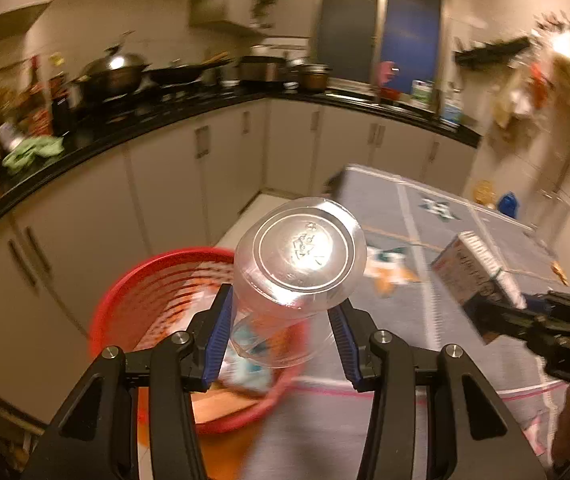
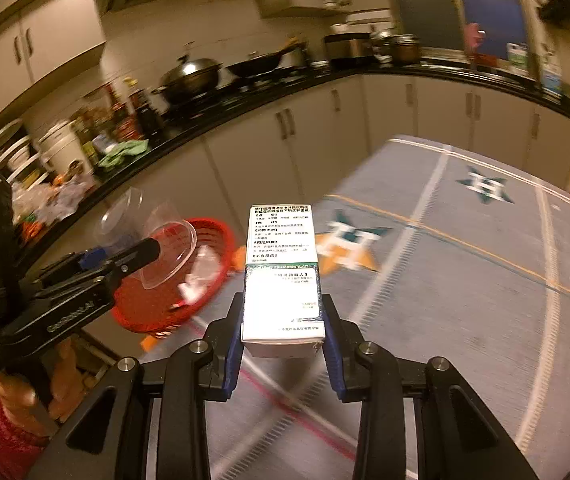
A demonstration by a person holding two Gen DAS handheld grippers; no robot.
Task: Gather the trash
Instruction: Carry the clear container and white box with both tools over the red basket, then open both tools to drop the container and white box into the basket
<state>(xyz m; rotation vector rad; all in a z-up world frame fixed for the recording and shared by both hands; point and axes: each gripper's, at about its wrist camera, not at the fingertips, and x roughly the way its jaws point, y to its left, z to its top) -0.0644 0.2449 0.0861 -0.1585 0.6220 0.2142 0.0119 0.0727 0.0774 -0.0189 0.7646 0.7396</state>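
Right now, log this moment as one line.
left tongs: shut on clear plastic cup | right tongs: shut on white carton | red basket: below cup, holds trash

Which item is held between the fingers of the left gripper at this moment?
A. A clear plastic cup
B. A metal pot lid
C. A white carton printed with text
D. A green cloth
A: in the left wrist view the left gripper is closed on a clear plastic cup above the red basket, while the white carton sits in the right gripper.
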